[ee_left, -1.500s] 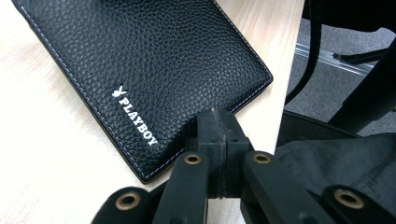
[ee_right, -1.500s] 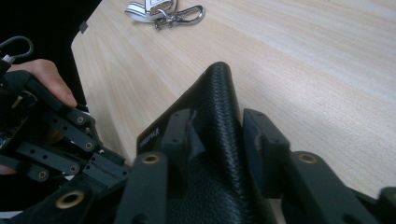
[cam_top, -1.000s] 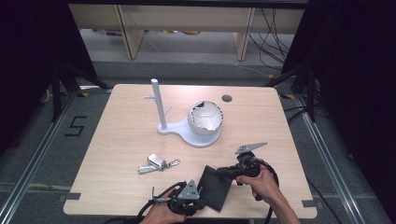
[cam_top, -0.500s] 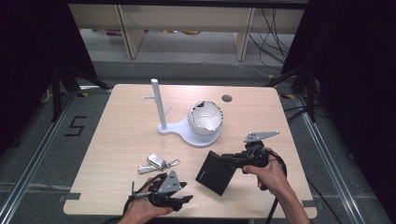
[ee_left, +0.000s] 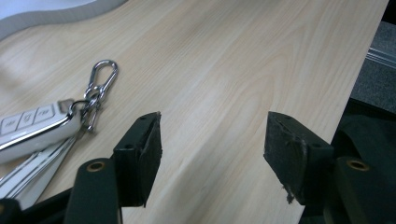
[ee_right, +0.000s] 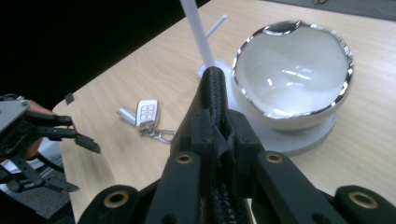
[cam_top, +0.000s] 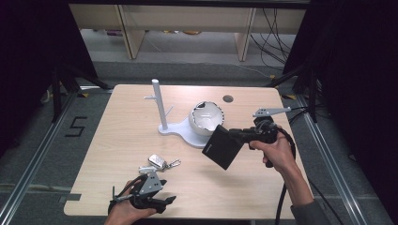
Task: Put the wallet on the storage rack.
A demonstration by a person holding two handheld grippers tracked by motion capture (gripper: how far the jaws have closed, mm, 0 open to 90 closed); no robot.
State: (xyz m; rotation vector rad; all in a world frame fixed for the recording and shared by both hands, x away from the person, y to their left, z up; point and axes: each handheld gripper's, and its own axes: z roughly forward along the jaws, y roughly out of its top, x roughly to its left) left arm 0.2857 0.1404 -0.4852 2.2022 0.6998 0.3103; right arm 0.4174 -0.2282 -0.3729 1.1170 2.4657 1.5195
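Observation:
My right gripper (cam_top: 237, 135) is shut on a black wallet (cam_top: 222, 147), which hangs tilted above the table just right of the white bowl (cam_top: 206, 119). In the right gripper view the wallet's edge (ee_right: 215, 95) stands clamped between the jaws, with the bowl (ee_right: 293, 70) beyond. My left gripper (cam_top: 164, 200) lies near the table's front edge, and its jaws have just been opening. Nothing sits between its fingers (ee_left: 140, 158). A white key fob with keys and a carabiner (cam_top: 158, 163) rests on the wood just beyond it, and the fob (ee_left: 32, 126) lies left of the jaws.
A white stand with an upright post (cam_top: 159, 104) and a flat base (cam_top: 183, 132) carries the bowl at the table's middle. A small round hole (cam_top: 228, 98) sits near the far edge. The table's right edge (ee_left: 359, 70) runs close by the left gripper.
The right gripper has lifted the wallet up and toward the bowl. The left gripper let go of the wallet, slid left along the front edge and opened its jaws.

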